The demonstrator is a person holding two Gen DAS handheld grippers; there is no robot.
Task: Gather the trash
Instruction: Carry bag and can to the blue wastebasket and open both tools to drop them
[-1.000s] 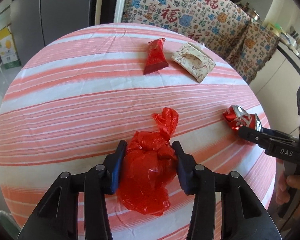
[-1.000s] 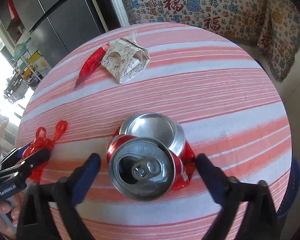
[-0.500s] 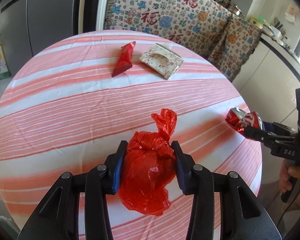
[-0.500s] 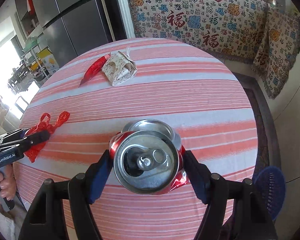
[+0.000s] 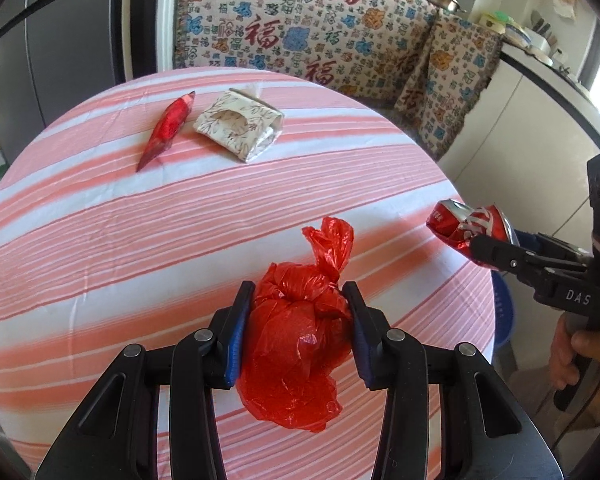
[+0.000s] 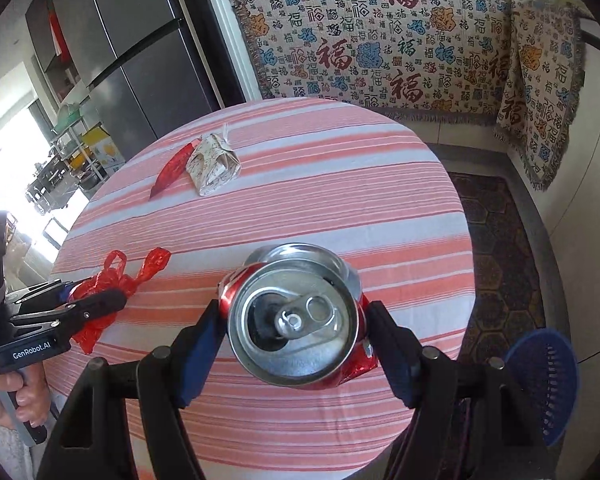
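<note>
My left gripper (image 5: 298, 304) is shut on a knotted red plastic bag (image 5: 296, 344) and holds it above the round striped table (image 5: 100, 240). My right gripper (image 6: 294, 316) is shut on a crushed red soda can (image 6: 296, 320), also held above the table. The can (image 5: 466, 226) and right gripper show at the right in the left wrist view. The bag (image 6: 108, 292) and left gripper show at the left in the right wrist view. A red snack wrapper (image 5: 168, 130) and a folded patterned paper packet (image 5: 240, 128) lie on the far side of the table.
A blue mesh bin (image 6: 544, 384) stands on the floor by the table's right edge. A patterned cloth (image 6: 380, 52) covers furniture behind the table. A grey fridge (image 6: 140, 40) stands at the back left. A dark rug (image 6: 496, 248) lies on the floor.
Both grippers have risen and pulled back from the table with their loads. The right gripper closed on the can during the last second.
</note>
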